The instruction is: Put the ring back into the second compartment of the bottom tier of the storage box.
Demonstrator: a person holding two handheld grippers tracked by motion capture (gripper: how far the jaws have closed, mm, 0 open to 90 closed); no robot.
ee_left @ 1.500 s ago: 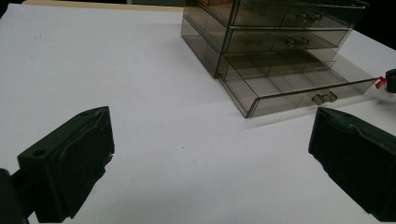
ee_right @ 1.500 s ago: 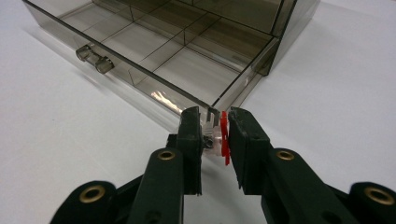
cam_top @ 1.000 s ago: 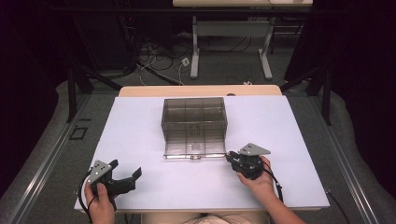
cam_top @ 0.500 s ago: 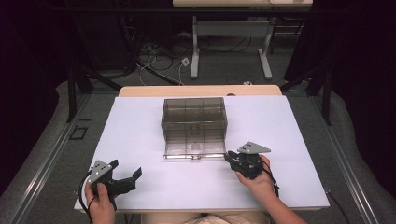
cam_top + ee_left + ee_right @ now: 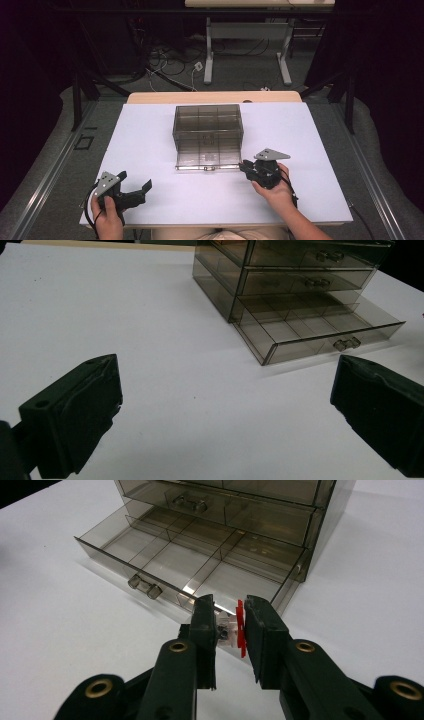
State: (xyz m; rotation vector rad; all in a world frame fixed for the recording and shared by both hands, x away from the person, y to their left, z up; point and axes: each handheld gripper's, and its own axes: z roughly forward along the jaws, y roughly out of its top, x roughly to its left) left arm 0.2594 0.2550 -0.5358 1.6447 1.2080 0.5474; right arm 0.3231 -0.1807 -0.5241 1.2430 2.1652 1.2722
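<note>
Right tongs point(image 5: 228, 625) pinching small red piece point(image 5: 240, 626) near open drawer point(image 5: 165, 555); left tongs point(image 5: 225, 410) spread.

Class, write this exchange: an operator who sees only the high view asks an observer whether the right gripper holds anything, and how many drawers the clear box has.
Operator: Is anything in the right gripper?
Observer: Yes, it is shut on a small red and clear part.
Operator: How many drawers are there?
Observer: Three. The bottom drawer is pulled out, and the two upper drawers are closed.
</note>
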